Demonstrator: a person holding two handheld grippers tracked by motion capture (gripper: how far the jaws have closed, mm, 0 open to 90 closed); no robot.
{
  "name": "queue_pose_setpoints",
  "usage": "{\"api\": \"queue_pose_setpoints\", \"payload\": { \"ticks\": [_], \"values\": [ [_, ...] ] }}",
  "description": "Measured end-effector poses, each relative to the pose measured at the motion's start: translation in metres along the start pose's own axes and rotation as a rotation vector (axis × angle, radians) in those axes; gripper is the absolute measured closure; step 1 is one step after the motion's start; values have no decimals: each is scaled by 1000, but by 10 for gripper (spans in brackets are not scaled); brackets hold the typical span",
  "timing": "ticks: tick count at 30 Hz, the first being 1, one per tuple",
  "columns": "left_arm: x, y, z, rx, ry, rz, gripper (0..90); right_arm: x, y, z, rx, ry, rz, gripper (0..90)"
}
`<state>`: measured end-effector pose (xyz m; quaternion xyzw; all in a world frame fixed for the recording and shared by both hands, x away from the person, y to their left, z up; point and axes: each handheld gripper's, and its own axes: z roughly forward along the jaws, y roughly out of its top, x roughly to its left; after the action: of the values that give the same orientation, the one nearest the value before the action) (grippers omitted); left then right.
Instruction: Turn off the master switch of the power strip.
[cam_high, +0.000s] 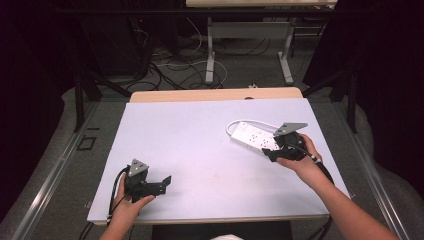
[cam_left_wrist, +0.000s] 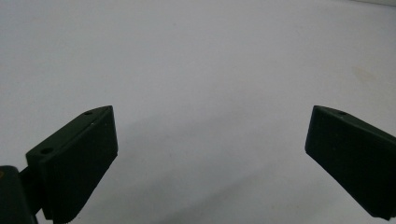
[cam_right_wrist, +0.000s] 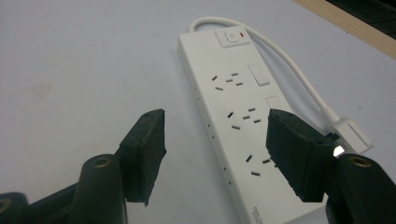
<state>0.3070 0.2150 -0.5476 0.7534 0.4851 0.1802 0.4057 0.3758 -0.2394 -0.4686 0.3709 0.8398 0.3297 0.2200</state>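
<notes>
Item 1: flat rectangular bench (cam_high: 200, 150) with a smooth, matte pale grey-lilac top and a light wood edge strip along its far side.

Item 2: long white plastic power strip (cam_high: 256, 137), a slab with rounded corners. It lies flat on the right half of the bench, set diagonally. In the right gripper view the power strip (cam_right_wrist: 238, 116) shows rows of small dark slot openings, a square rocker switch with a small red mark at its far end, and two blank rectangular panels along one side. A round white cable (cam_right_wrist: 289, 70) loops out from the switch end and runs back beside the strip to a white plastic plug (cam_right_wrist: 350, 133) lying on the bench.

Item 3: right black tongs (cam_right_wrist: 215, 140), matte wedge-shaped blocks with a rough moulded surface, released and spread. One jaw is over the near part of the strip, the other over bare bench beside it; contact with the strip cannot be told. In the high view the right tongs (cam_high: 272, 152) carry a grey three-cornered plate and sit in the person's right hand (cam_high: 305, 160).

Item 4: left black tongs (cam_left_wrist: 210, 149), same form, released wide over bare bench. The left tongs (cam_high: 162, 182) are at the near left, held by the left hand (cam_high: 127, 202), well apart from the strip.
</notes>
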Motion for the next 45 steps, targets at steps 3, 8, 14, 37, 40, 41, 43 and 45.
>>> {"api": "queue_pose_setpoints", "payload": {
  "ticks": [3,8,14,37,40,41,43,45],
  "values": [
    [0,0,-1,1,1,-4,25,0,4,2,4,3,12,385],
    [1,1,-1,10,1,-6,25,-2,14,6,11,5,2,393],
    [1,0,-1,2,7,-8,25,-2,27,10,33,20,6,393],
    [1,0,-1,10,3,-15,25,-14,71,29,37,28,47,387],
    [1,0,0,11,3,-16,25,-15,75,33,45,26,58,387],
    [1,0,0,11,3,-15,25,-15,75,33,45,26,58,387],
    [2,0,0,11,2,-16,25,-16,78,37,51,20,78,387],
    [2,0,-1,18,-2,-15,25,-17,80,38,50,18,88,387]
  ]
}}
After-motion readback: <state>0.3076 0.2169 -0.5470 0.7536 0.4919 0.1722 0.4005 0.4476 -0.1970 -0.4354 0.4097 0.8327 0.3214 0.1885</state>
